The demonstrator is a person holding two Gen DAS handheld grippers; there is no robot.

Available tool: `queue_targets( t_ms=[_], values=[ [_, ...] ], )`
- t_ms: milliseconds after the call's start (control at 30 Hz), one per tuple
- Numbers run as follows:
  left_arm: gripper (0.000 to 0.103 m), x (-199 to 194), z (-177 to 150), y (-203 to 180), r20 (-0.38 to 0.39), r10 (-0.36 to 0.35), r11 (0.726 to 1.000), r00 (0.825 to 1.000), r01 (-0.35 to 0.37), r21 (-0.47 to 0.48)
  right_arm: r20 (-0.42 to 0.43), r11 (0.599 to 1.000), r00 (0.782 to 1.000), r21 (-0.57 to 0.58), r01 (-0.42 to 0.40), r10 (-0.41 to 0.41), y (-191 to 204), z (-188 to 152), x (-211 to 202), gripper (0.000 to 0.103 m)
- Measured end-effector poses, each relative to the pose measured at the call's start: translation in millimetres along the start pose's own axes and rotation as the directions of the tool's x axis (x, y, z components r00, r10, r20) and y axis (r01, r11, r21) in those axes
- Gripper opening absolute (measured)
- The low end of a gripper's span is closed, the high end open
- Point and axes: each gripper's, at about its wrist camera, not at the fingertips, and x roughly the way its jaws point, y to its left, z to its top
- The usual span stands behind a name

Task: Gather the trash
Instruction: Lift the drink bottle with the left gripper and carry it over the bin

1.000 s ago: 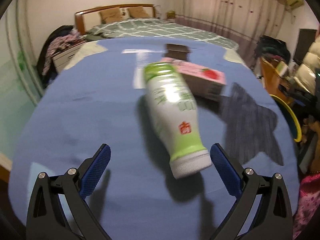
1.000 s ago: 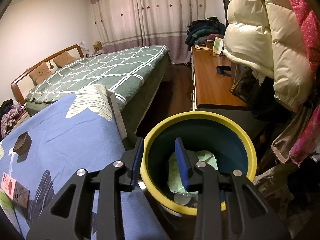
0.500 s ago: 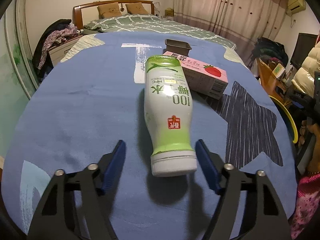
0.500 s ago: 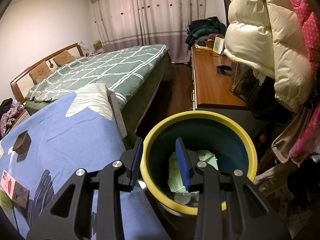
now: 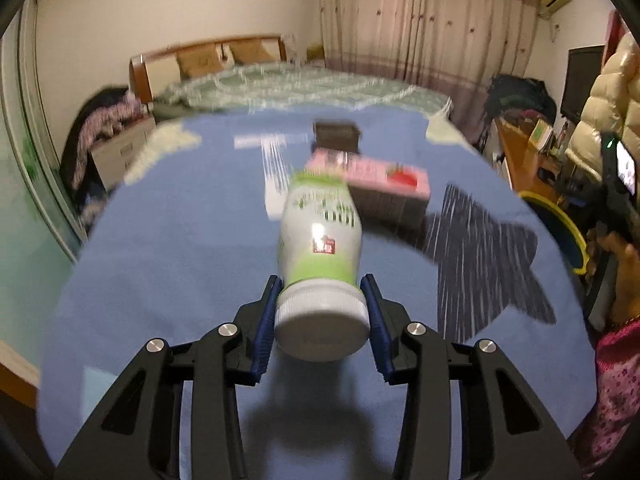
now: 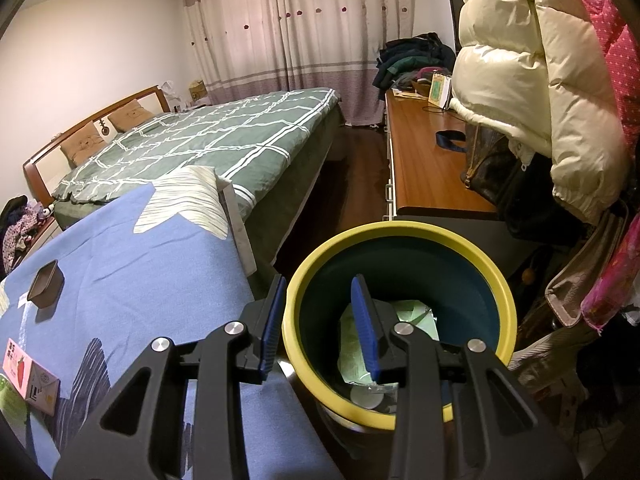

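So, bottle gripped, bin waiting

Your left gripper (image 5: pixel 322 322) is clamped on the bottle (image 5: pixel 320 248) at its white cap end, just over the blue cloth (image 5: pixel 168 248); your right gripper (image 6: pixel 318 326) pinches the yellow rim of the bin (image 6: pixel 486 268), which already holds some trash. By my reading, the bottle still has to reach the bin, and the pink box (image 5: pixel 370 176) and brown tray (image 5: pixel 336 133) remain
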Motion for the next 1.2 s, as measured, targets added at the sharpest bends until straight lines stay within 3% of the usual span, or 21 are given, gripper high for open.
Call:
queue_targets(
  t_ms=[233,533,1200],
  values=[
    [0.041,-15.6,55.4,5.4,0.142,-0.012,0.999,0.990,0.007,0.031,-0.001,1.000,1.000,0.001,0.000,0.000,0.1,-0.2,0.1,0.032],
    [0.041,14.0,98.9,11.4,0.196,0.012,1.000,0.981,-0.013,0.002,-0.005,1.000,1.000,-0.002,-0.008,0.008,3.7,-1.9,-0.2,0.032],
    [0.041,37.8,113.5,13.8,0.220,0.021,1.000,0.975,-0.023,0.006,0.007,0.999,0.999,0.030,-0.033,0.032,-1.7,0.4,-7.8,0.032]
  ],
)
